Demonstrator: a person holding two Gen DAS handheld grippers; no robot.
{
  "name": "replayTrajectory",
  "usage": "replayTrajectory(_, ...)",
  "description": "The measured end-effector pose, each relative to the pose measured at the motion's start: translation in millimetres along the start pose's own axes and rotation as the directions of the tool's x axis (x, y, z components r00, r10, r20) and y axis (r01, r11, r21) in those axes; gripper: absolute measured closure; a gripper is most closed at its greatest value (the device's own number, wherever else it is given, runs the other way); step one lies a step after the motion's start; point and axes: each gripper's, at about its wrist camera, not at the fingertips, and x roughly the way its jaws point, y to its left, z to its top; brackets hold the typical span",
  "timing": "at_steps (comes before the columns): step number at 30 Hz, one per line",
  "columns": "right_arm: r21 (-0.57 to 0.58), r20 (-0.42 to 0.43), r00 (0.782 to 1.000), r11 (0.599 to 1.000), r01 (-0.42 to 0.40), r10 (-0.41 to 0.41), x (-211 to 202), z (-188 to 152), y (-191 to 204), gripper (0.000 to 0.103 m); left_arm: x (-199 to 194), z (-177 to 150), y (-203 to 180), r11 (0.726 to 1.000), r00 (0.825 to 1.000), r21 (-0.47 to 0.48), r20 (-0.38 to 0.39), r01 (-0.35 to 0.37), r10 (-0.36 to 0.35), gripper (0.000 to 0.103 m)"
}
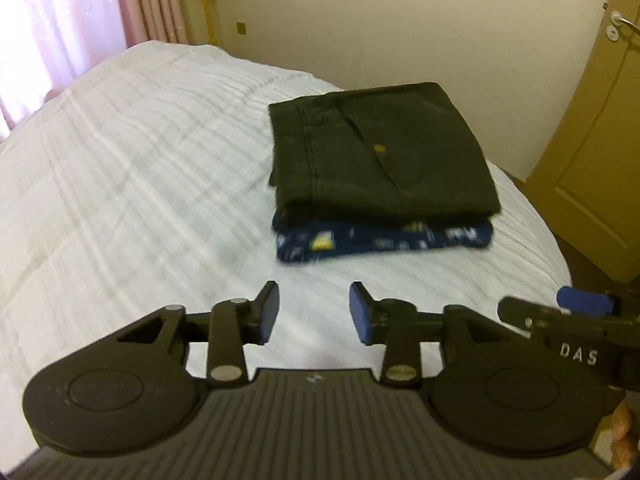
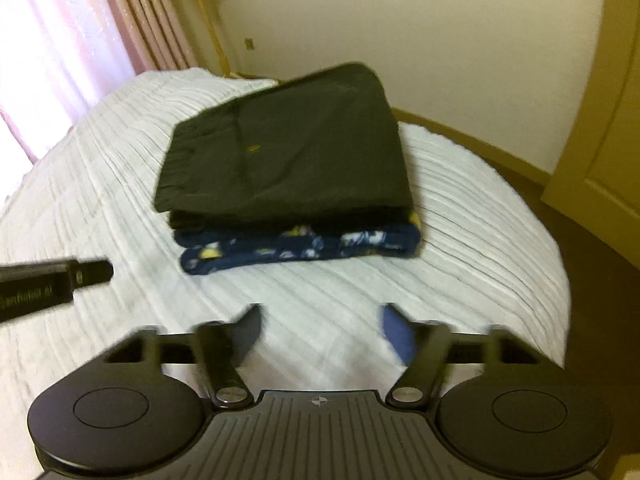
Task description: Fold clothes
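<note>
As seen from the left wrist, the left claw (image 1: 314,312) stands partly open and holds nothing, hovering above the white bed (image 1: 120,160); a folded dark garment (image 1: 380,148) lies on a folded navy patterned garment (image 1: 380,240), the stack resting on the bed beyond the fingertips, and the right claw (image 1: 584,300) enters at the right edge. From the right wrist, the right claw (image 2: 320,332) stands wide open and empty over the bed (image 2: 460,240); the dark garment (image 2: 288,148) tops the patterned one (image 2: 300,250); pink curtains (image 2: 132,20) hang behind
</note>
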Motion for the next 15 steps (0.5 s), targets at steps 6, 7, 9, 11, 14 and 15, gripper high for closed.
replayTrajectory(6,0.047,0.013,1.0,0.999,-0.013,0.012,-81,-24,30,0.029,-88,-31,15,1.0,1.0,-0.015,0.026,-0.004,0.004,0.054)
replayTrajectory(7,0.044,0.019,1.0,0.999,-0.013,0.013,-92,-29,36,0.029,-99,-34,17,1.0,0.999,-0.011,0.031,-0.015,0.016,0.052)
replayTrajectory(9,0.035,0.032,0.999,0.999,-0.014,0.013,-115,-37,46,0.029,-120,-41,21,0.999,0.998,-0.007,0.047,-0.036,0.036,0.047)
replayTrajectory(11,0.021,0.037,0.999,1.0,-0.01,0.01,-137,-45,56,0.029,-142,-48,25,0.999,0.996,-0.007,0.064,-0.054,0.055,0.043)
replayTrajectory(14,-0.009,0.048,0.999,1.0,-0.001,0.002,-167,-58,70,0.029,-167,-59,28,0.998,0.995,-0.018,0.079,-0.059,0.06,0.038)
replayTrajectory(15,-0.018,0.054,0.999,1.0,0.004,-0.003,-176,-62,74,0.029,-174,-63,28,0.998,0.995,-0.016,0.081,-0.057,0.058,0.038)
